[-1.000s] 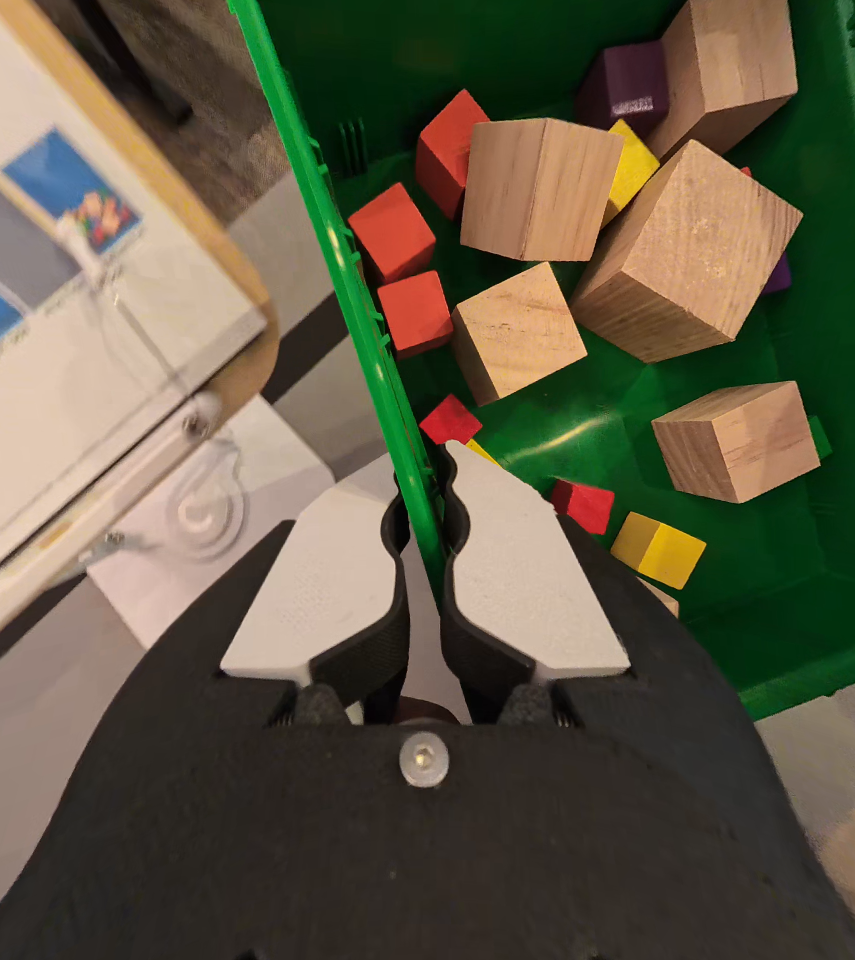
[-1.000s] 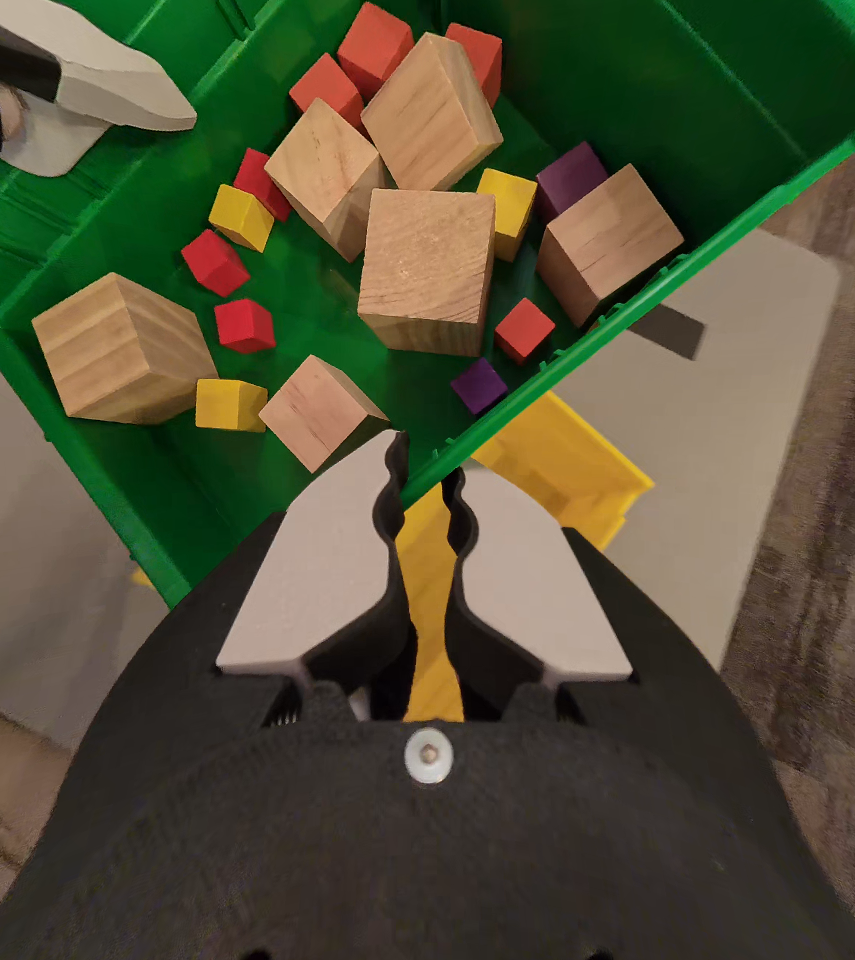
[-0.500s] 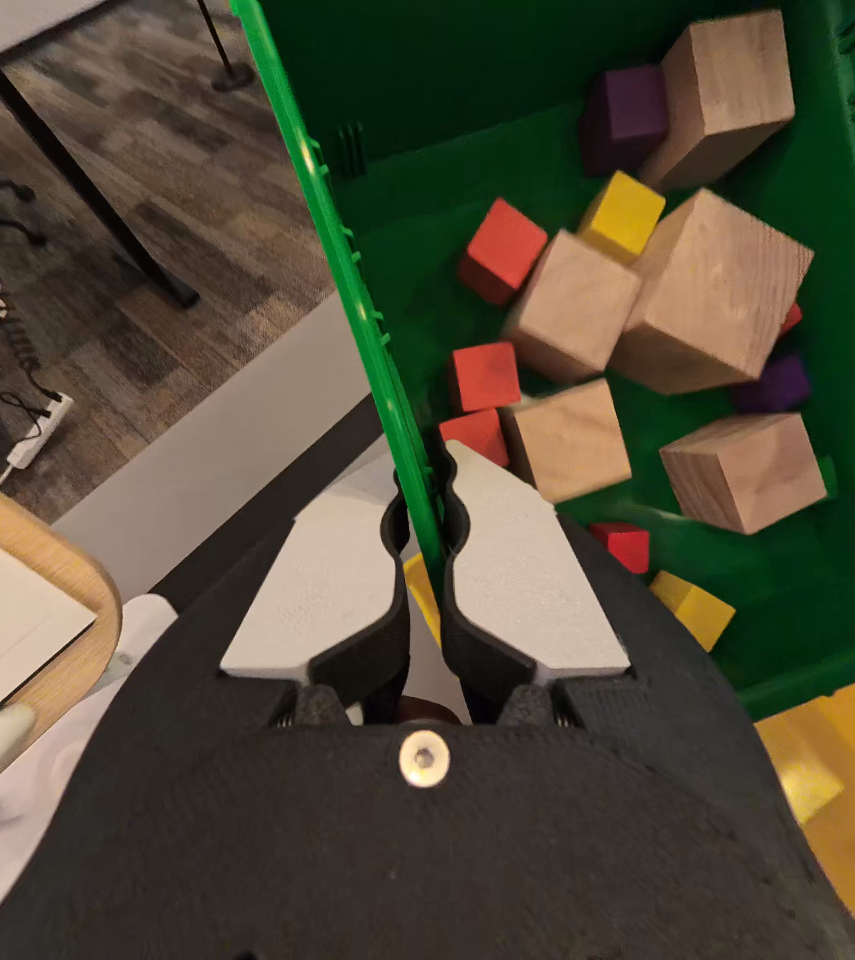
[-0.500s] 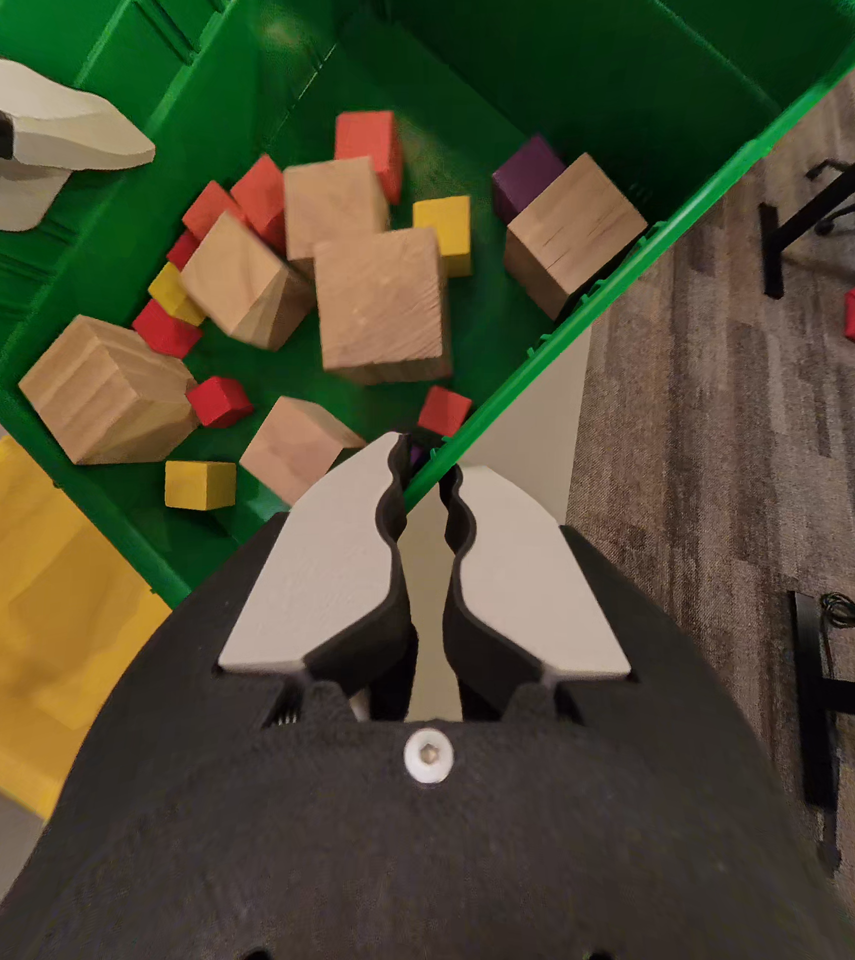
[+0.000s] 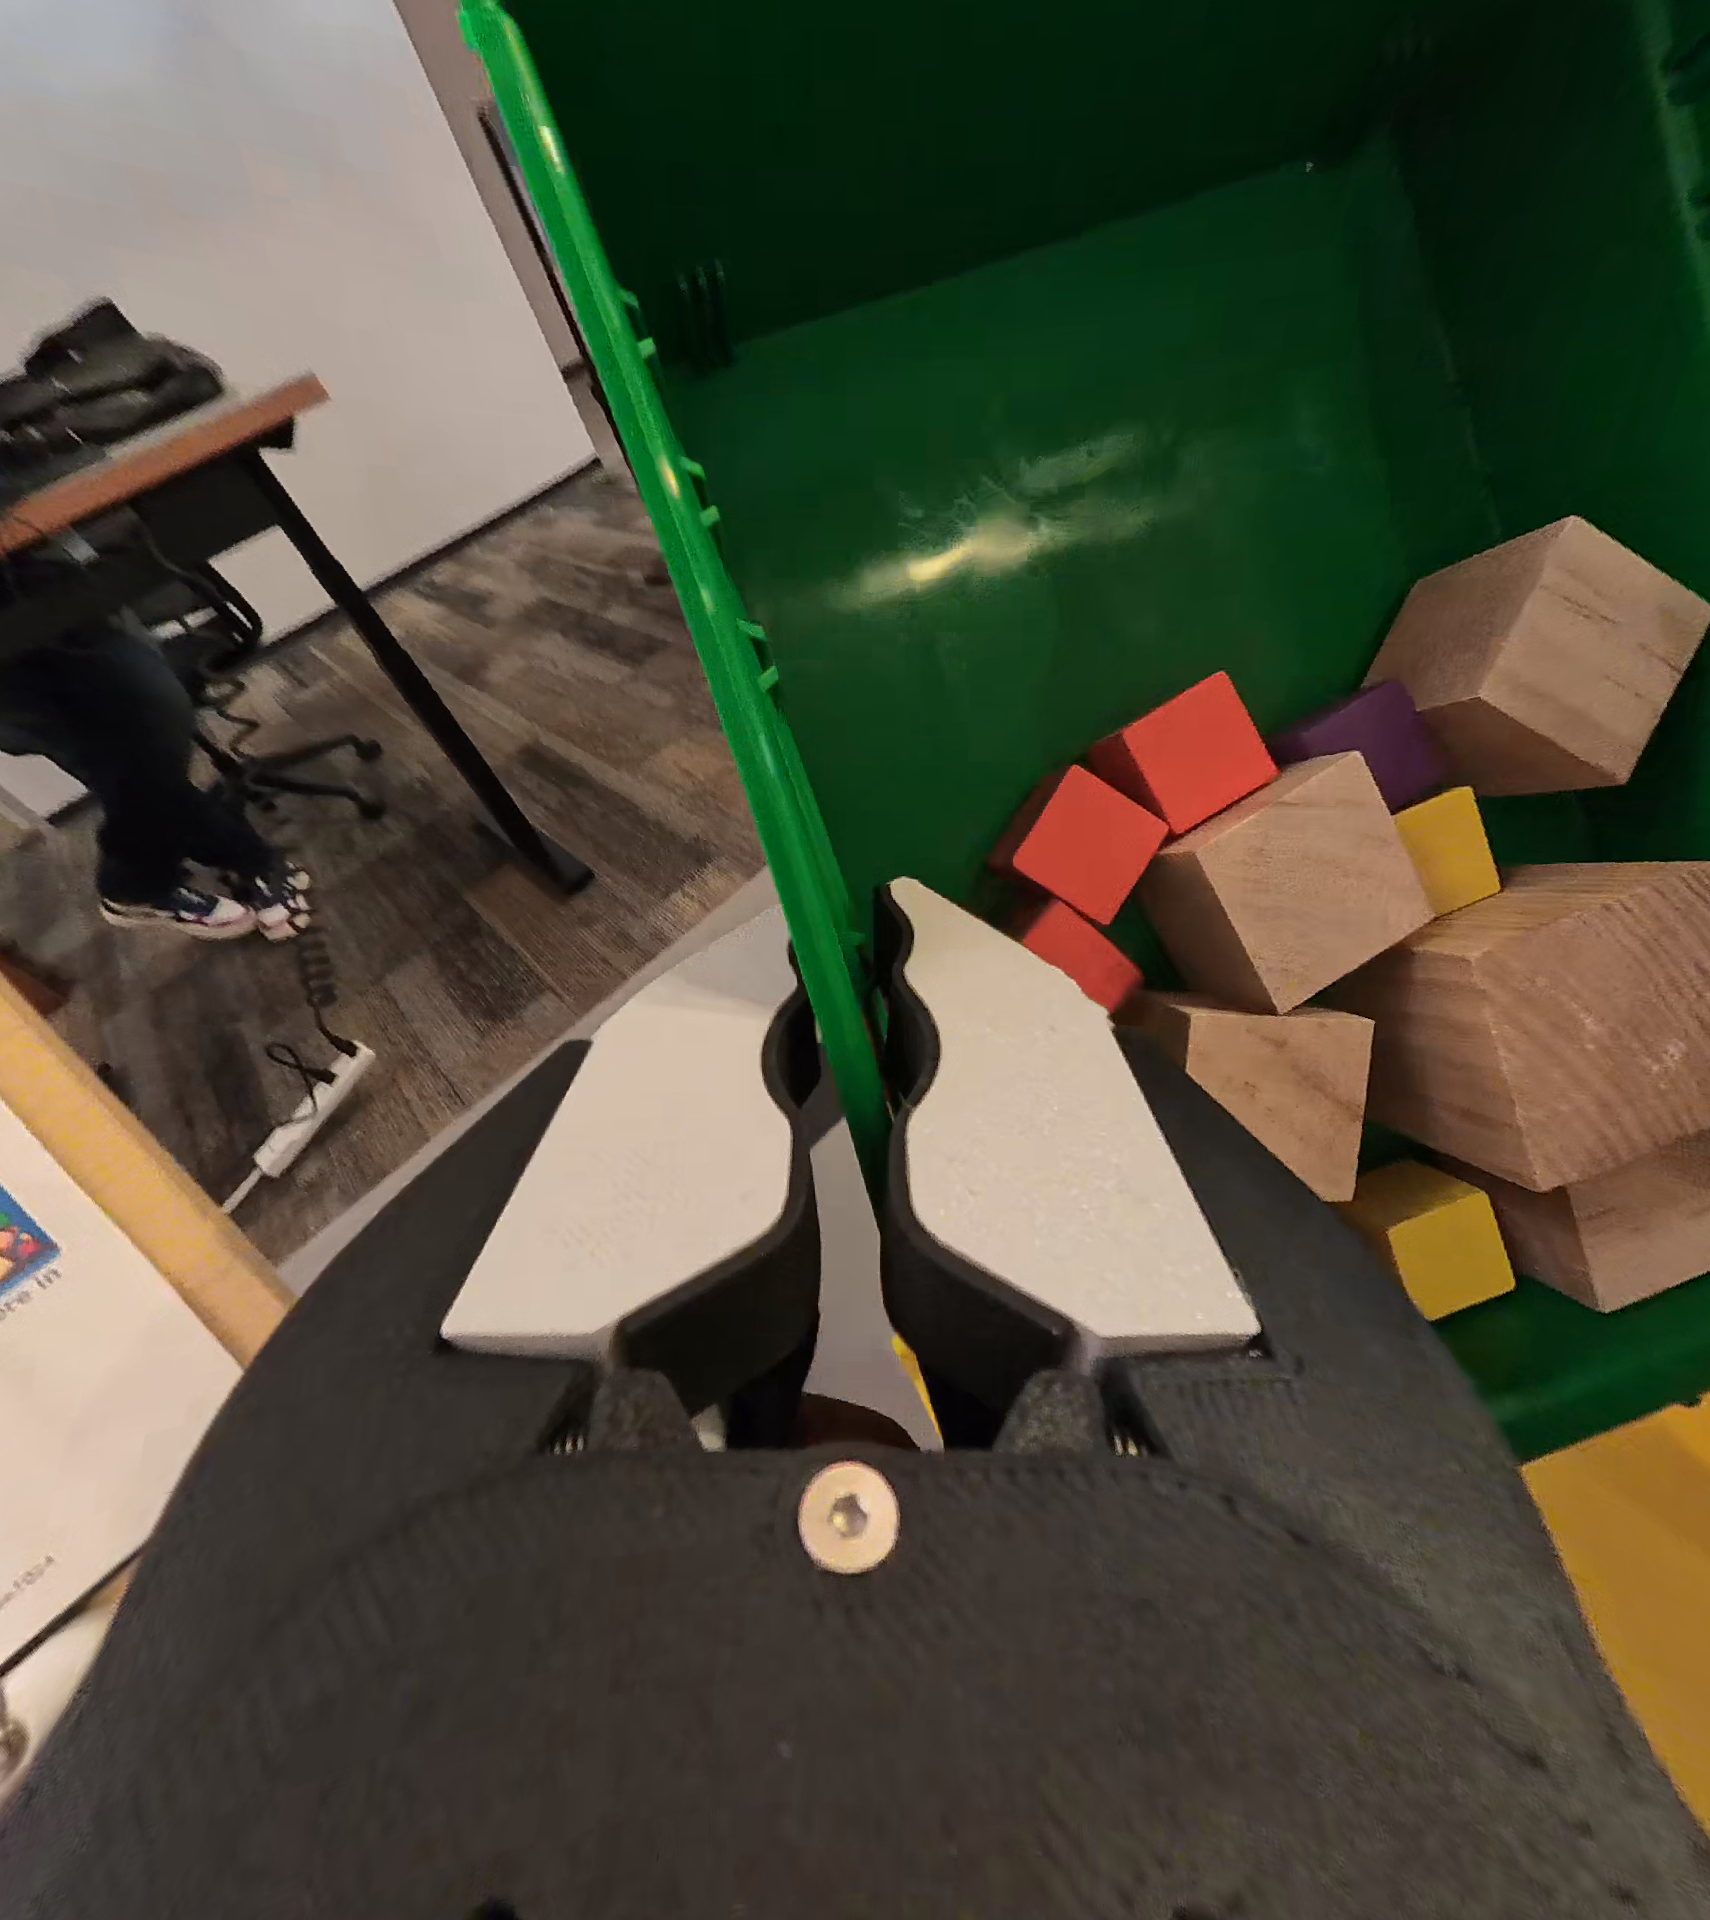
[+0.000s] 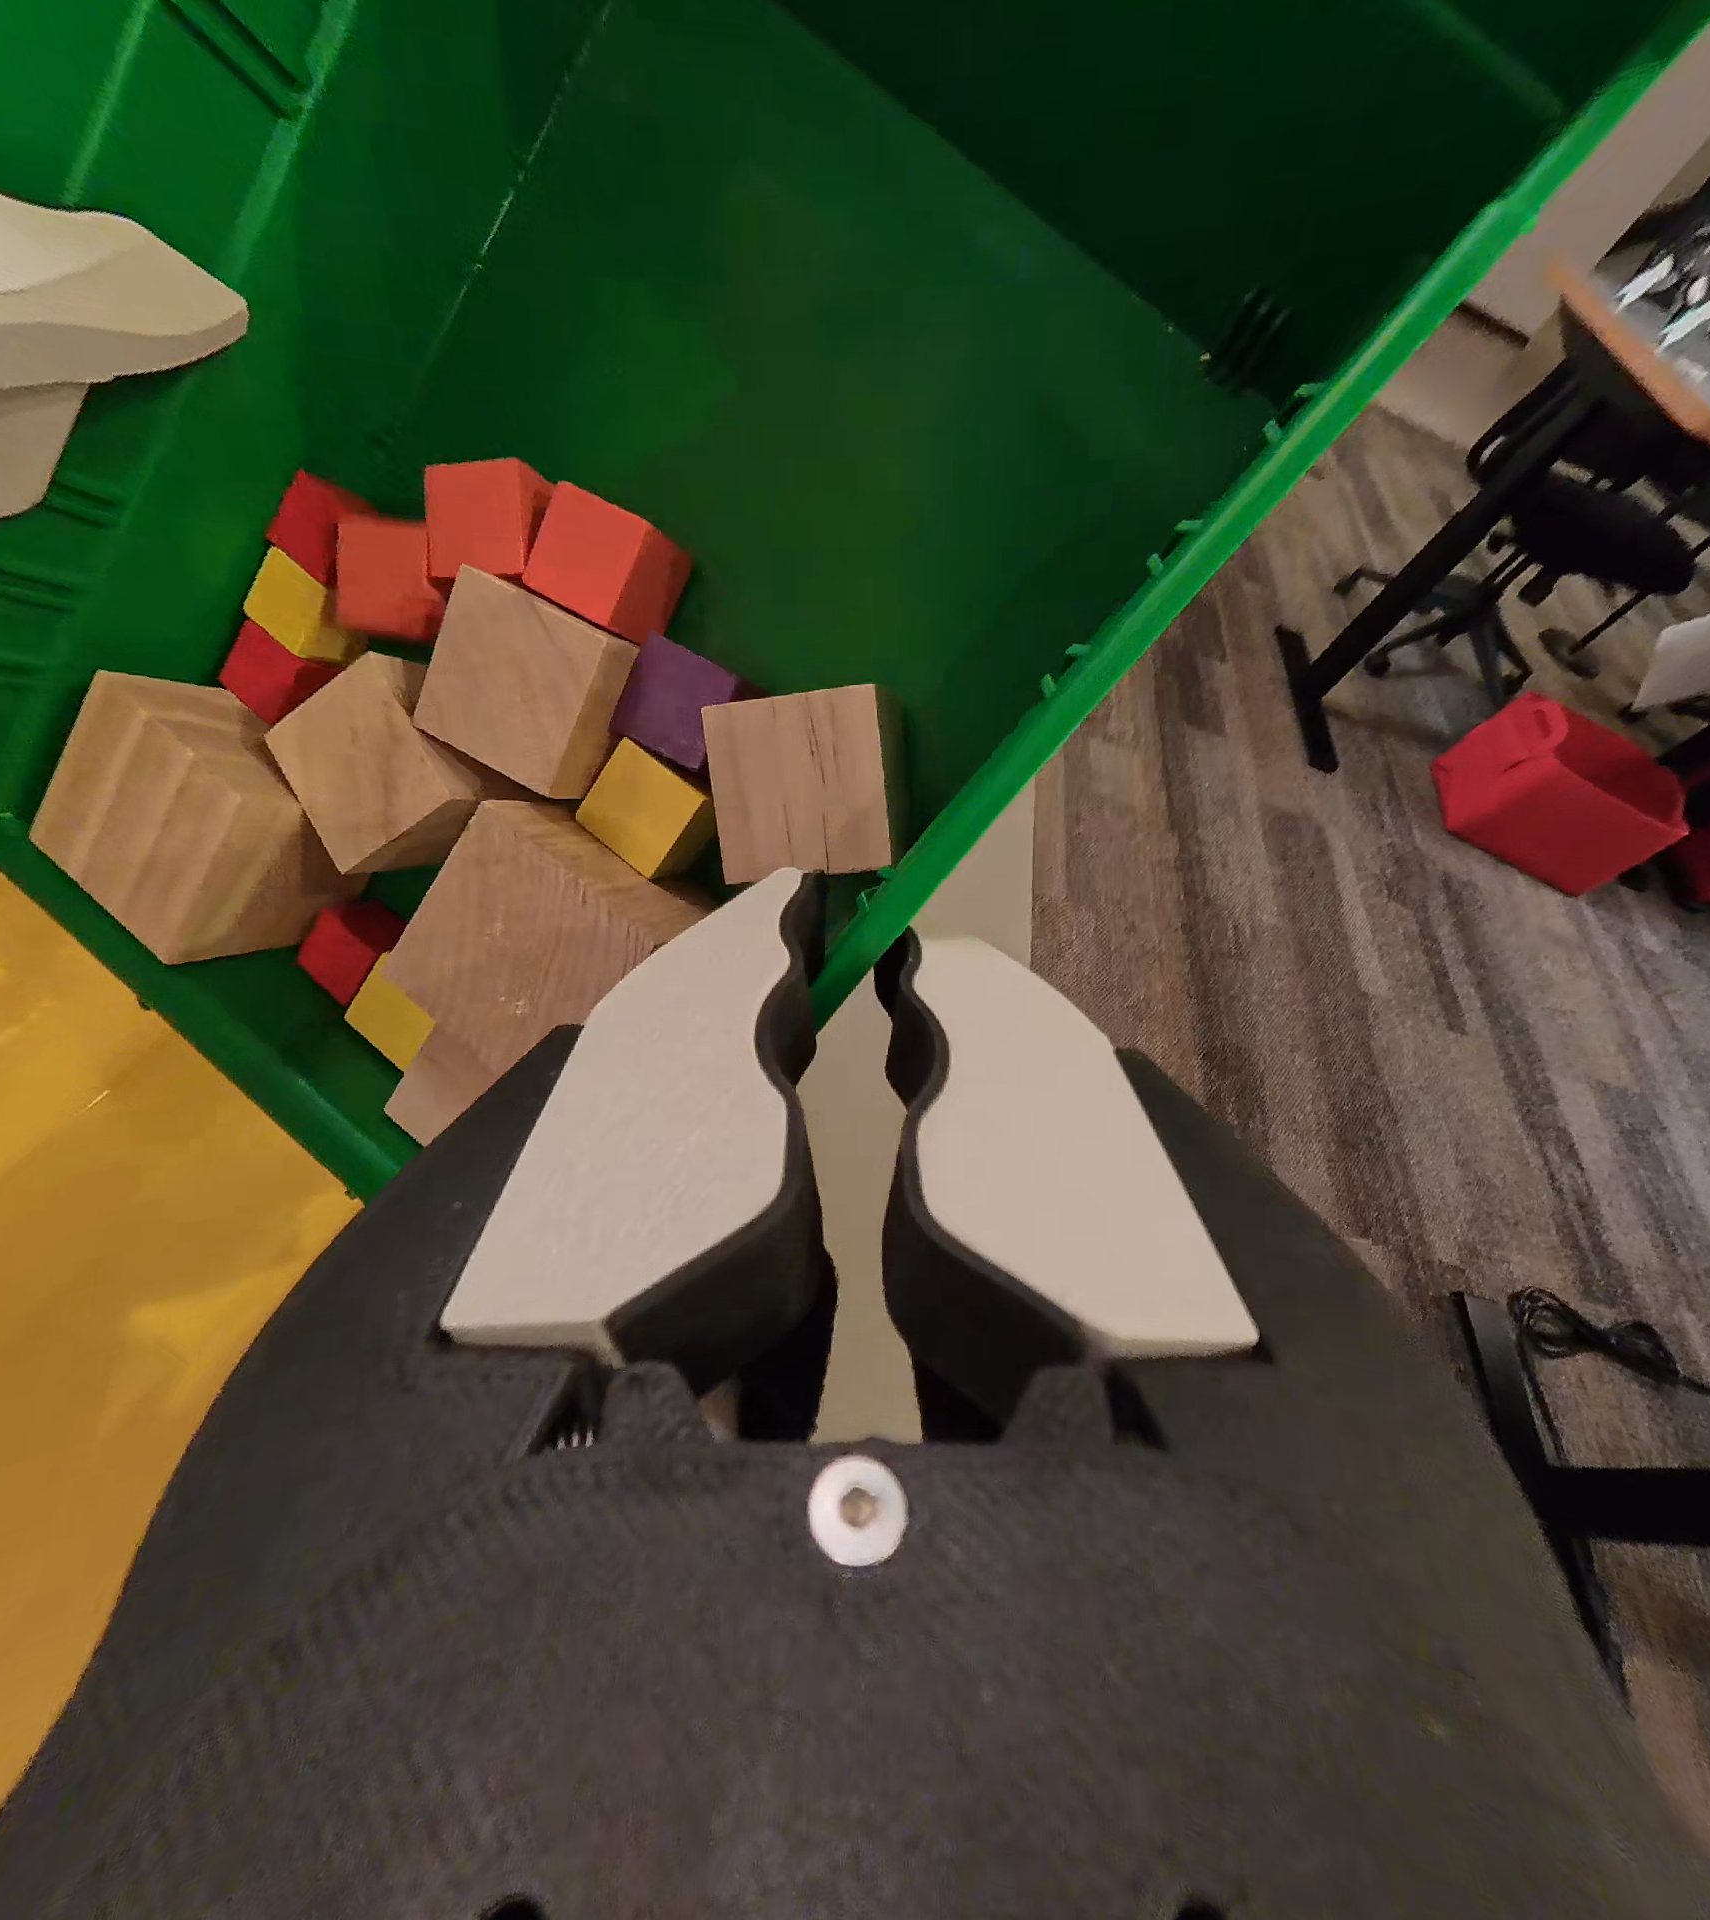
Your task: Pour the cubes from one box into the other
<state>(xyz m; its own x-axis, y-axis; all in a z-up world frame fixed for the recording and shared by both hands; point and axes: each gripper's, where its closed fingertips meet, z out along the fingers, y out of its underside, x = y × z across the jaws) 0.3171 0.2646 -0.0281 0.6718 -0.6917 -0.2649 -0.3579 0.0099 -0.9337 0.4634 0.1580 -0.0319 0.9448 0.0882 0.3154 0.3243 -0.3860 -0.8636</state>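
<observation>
A green box is held tilted in the air, its front wall lowest. My left gripper is shut on its left rim. My right gripper is shut on its right rim. Wooden, red, yellow and purple cubes are piled against the box's low wall; they also show in the right wrist view. A yellow box lies under the green box's low edge and also shows in the left wrist view. The left gripper's fingers show in the right wrist view.
A sheet with pictures on a wooden board lies at the left. Beyond are a patterned floor, a desk with a seated person's legs, a power strip, an office chair and a red bag.
Both grippers have tipped the green box more steeply. The cubes have slid from across the bottom into a heap at the low wall. More of the yellow box shows beneath.
</observation>
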